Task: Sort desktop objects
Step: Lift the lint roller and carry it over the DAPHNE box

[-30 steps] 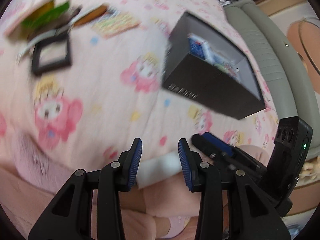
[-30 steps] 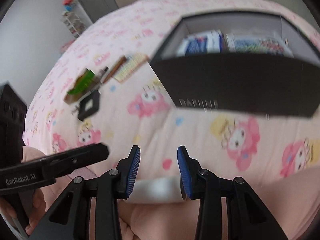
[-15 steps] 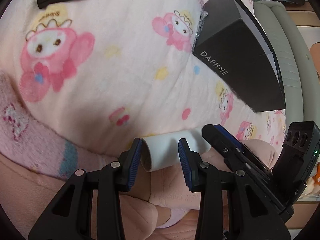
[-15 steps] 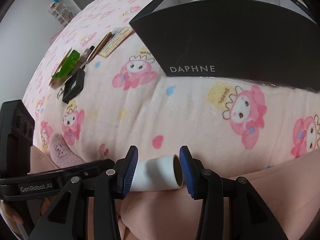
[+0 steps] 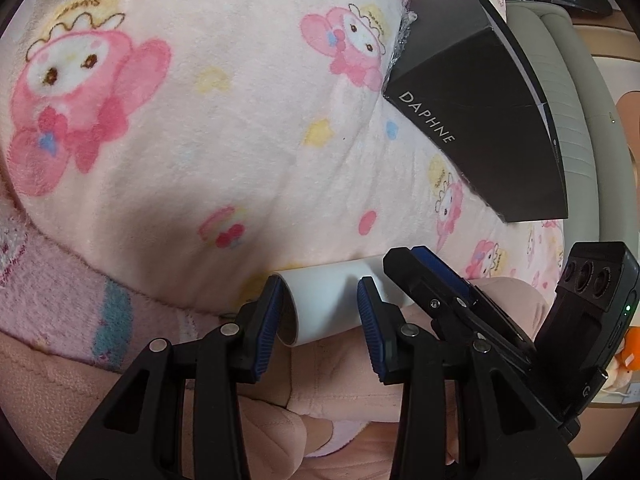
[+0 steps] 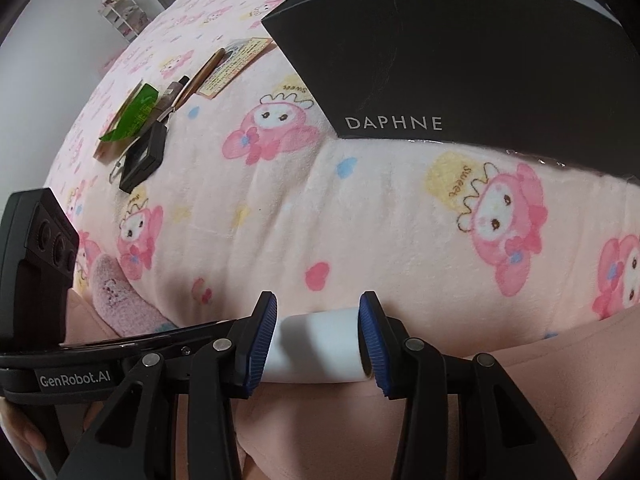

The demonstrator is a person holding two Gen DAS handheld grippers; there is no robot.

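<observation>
Blanket (image 5: 240,160) bears black box (image 5: 480,120); left gripper (image 5: 318,316), right gripper (image 6: 318,336) straddle white roll (image 5: 328,300), open.

Pink cartoon-print blanket (image 6: 280,208) under black DAPHNE box (image 6: 460,60), white roll (image 6: 316,340), small clutter (image 6: 148,128).

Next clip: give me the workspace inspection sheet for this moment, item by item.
Surface: pink cartoon-print fleece blanket, soft and uneven.
Job's things: white roll lying on its side at the blanket's near edge; black DAPHNE box further back, contents not visible.
Clutter: black flat case, green packet, pen and printed card grouped far left; pink fuzzy sock near the edge.
Grippers: right gripper open, pads either side of the roll's ends; left gripper open, straddling the roll's left end.
Cables: nothing seen.
Surroundings: grey padded sofa edge; shelf rack against the far wall.
</observation>
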